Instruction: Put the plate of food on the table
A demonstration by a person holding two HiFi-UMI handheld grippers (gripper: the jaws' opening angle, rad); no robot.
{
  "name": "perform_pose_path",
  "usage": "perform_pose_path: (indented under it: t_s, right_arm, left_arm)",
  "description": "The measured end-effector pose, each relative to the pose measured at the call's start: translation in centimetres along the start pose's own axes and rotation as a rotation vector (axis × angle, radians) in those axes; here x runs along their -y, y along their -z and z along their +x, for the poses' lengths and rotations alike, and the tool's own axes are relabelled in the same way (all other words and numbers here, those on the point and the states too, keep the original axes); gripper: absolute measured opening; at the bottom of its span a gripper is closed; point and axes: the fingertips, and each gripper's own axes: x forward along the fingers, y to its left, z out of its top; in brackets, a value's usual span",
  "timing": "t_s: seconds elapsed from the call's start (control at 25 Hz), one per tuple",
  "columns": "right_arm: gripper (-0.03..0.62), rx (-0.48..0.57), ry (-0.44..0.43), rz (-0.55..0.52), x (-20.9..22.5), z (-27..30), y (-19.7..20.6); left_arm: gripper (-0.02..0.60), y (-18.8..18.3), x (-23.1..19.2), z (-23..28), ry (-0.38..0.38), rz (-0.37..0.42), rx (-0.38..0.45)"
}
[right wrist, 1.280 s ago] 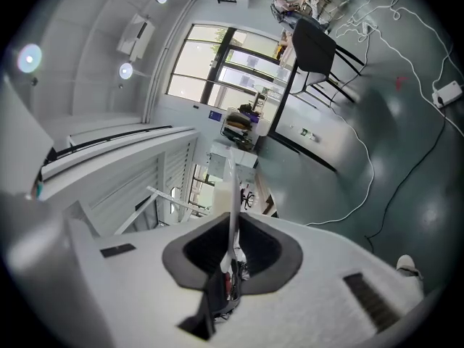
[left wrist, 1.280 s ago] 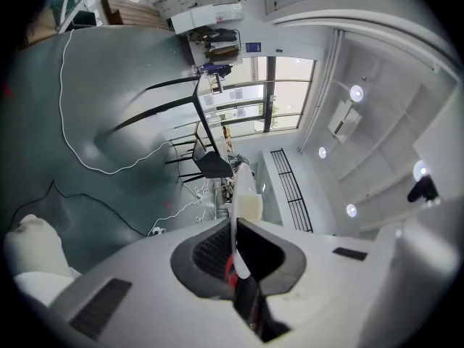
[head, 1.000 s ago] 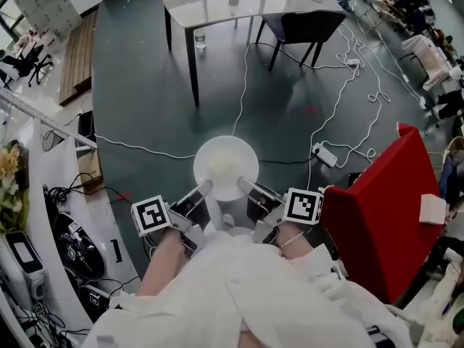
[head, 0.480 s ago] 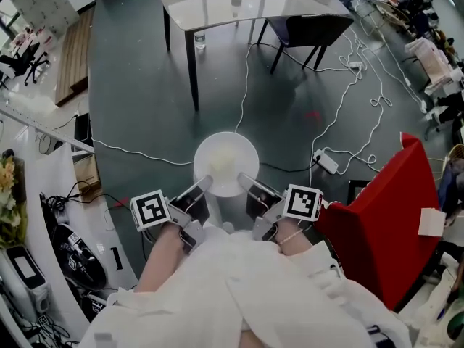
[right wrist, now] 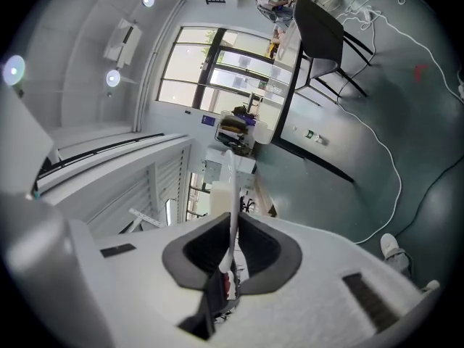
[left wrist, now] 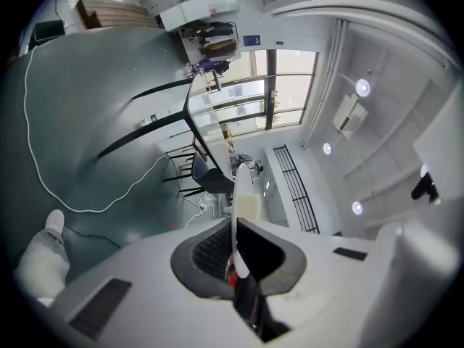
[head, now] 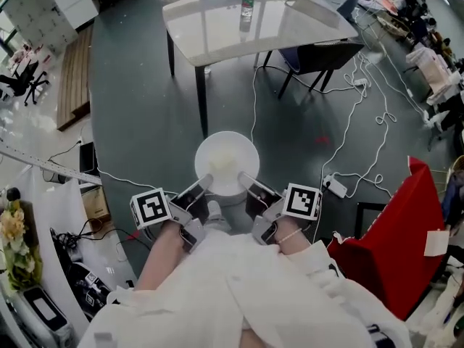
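A round white plate (head: 227,162) with pale food on it is held level above the grey floor, in front of the person. My left gripper (head: 206,183) is shut on the plate's near left rim and my right gripper (head: 243,181) is shut on its near right rim. In the left gripper view the plate (left wrist: 237,194) shows edge-on between the dark pads, and likewise the plate (right wrist: 231,194) in the right gripper view. A grey-topped table (head: 246,17) with black legs stands ahead, with a bottle (head: 246,9) on it.
A dark chair (head: 319,56) is tucked under the table's right side. White cables (head: 362,122) and a power strip (head: 335,187) lie on the floor to the right. A red seat (head: 395,245) stands close at the right. Equipment and cables crowd the left edge.
The table and chair have come nearer and lower in the head view as the person walks toward them. Both grippers keep the same hold on the plate.
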Motion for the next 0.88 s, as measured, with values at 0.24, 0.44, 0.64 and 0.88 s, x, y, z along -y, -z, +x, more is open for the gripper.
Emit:
perform_pose_path:
  t_s: [0.24, 0.44, 0.64, 0.88]
  right_arm:
    - [0.014, 0.038, 0.027, 0.011, -0.3, 6.2, -2.9]
    - [0.014, 0.05, 0.044, 0.037, 0.2, 8.7, -3.3]
    - [0.014, 0.031, 0.092, 0.035, 0.6, 9.7, -4.2]
    - [0.014, 0.034, 0.134, 0.028, 1.7, 11.1, -6.4]
  left_arm:
    - [0.024, -7.2, -0.5, 1.1, 0.016, 0.023, -0.028]
    - [0.023, -9.4, -1.7, 1.6, 0.02, 0.001, -0.064]
    - [0.023, -10.4, -2.3, 2.3, 0.004, -0.018, -0.076]
    - [0.025, -13.0, -2.3, 4.0, 0.041, -0.007, -0.048]
